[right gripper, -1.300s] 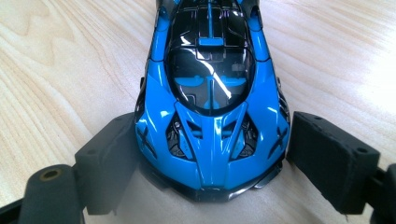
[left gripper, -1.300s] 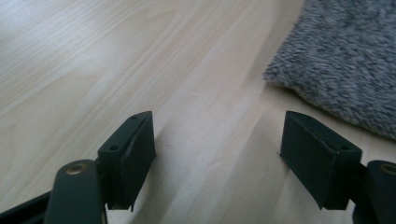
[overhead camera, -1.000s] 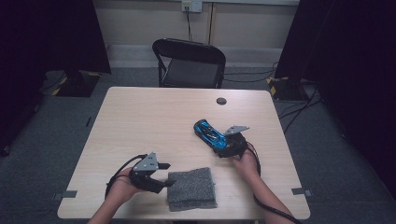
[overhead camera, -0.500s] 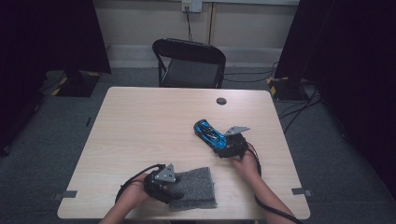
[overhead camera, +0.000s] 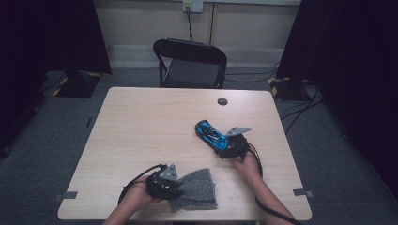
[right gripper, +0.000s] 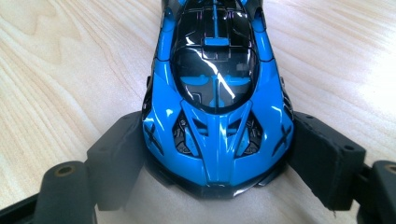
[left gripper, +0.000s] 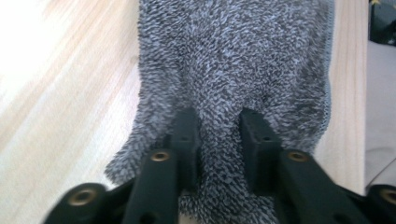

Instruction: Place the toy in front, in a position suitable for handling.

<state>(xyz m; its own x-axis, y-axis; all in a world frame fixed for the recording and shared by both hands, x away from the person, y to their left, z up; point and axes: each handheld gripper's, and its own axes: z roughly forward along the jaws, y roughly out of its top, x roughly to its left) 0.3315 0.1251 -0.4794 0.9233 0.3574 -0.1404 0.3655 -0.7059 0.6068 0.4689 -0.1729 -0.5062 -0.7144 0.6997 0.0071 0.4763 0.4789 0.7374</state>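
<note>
A grey knitted cloth (overhead camera: pixel 199 188) (left gripper: pixel 233 56) lies flat near the front edge of the wooden table (overhead camera: pixel 141 126). My left gripper (overhead camera: pixel 180 185) (left gripper: pixel 218 119) rests on its left edge. Its jaws have just been closing and now pinch a fold of the cloth between them. A blue and black toy car (overhead camera: pixel 210 135) (right gripper: pixel 217 93) stands on the table to the right, nose pointing away to the far left. My right gripper (overhead camera: pixel 220 146) (right gripper: pixel 219 154) has just been closing a little and its pads press on both sides of the car's rear.
A small dark disc (overhead camera: pixel 222 101) lies near the table's far edge. A black folding chair (overhead camera: pixel 192 61) stands behind the table. Cables run over the floor at the right. The table's left and middle are bare wood.
My left gripper has moved right from beside the cloth onto its left edge and has closed on it. The right gripper and the car have stayed in place.
</note>
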